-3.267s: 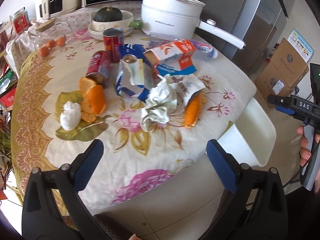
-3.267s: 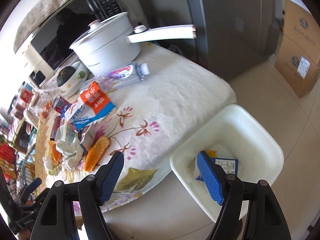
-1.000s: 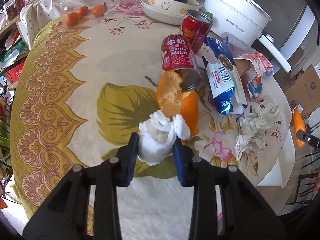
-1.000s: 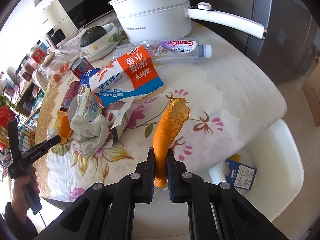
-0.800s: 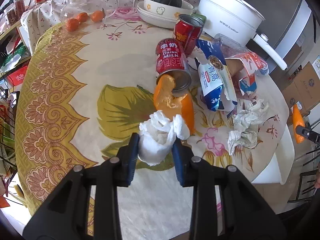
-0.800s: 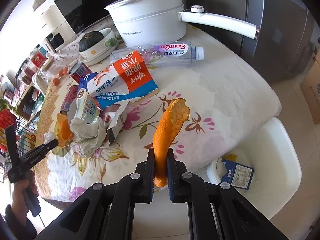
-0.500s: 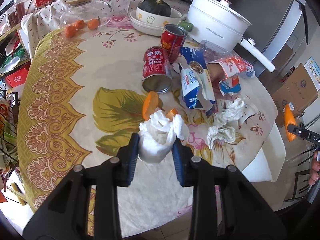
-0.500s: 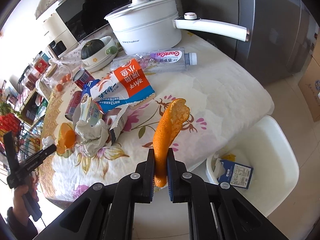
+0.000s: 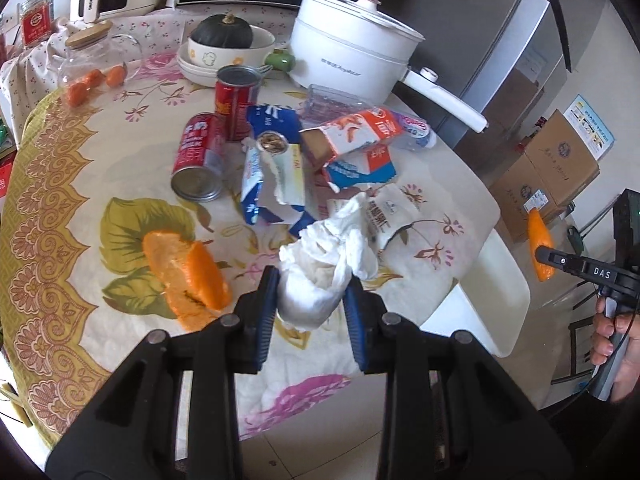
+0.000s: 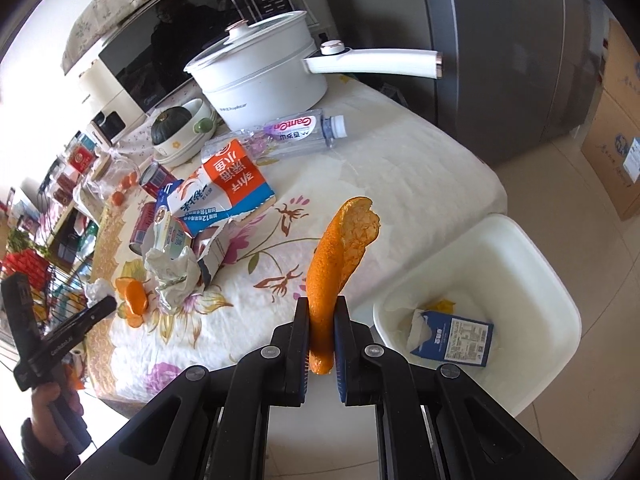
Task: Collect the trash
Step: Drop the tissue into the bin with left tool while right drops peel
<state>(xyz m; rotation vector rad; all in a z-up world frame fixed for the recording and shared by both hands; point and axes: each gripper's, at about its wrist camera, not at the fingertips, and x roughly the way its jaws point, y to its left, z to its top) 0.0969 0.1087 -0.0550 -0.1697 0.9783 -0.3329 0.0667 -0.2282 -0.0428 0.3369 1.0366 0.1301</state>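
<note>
My left gripper (image 9: pixel 312 300) is shut on a crumpled white tissue wad (image 9: pixel 320 280), held above the table's near edge. My right gripper (image 10: pixel 322 320) is shut on a long strip of orange peel (image 10: pixel 340 248) that stands up between its pads, beside the white bin (image 10: pixel 532 248) on the floor. The bin holds a small blue carton (image 10: pixel 448 338). On the flowered tablecloth (image 9: pixel 80 200) lie more orange peel (image 9: pixel 188 272), a torn blue pouch (image 9: pixel 276 176), milk cartons (image 9: pixel 352 140), two red cans (image 9: pixel 200 156), a crumpled wrapper (image 10: pixel 172 272) and a plastic bottle (image 10: pixel 296 130).
A white pot with a long handle (image 9: pixel 352 60), a bowl with a dark squash (image 9: pixel 224 40) and a glass jar (image 9: pixel 96 64) stand at the table's back. Cardboard boxes (image 9: pixel 552 168) and a grey fridge (image 10: pixel 500 60) flank the bin. A hand (image 9: pixel 616 344) holds the right tool.
My left gripper lifted the tissue wad off the peel and drew it toward the table's right edge. My right gripper carried the peel strip away from the table, toward the bin.
</note>
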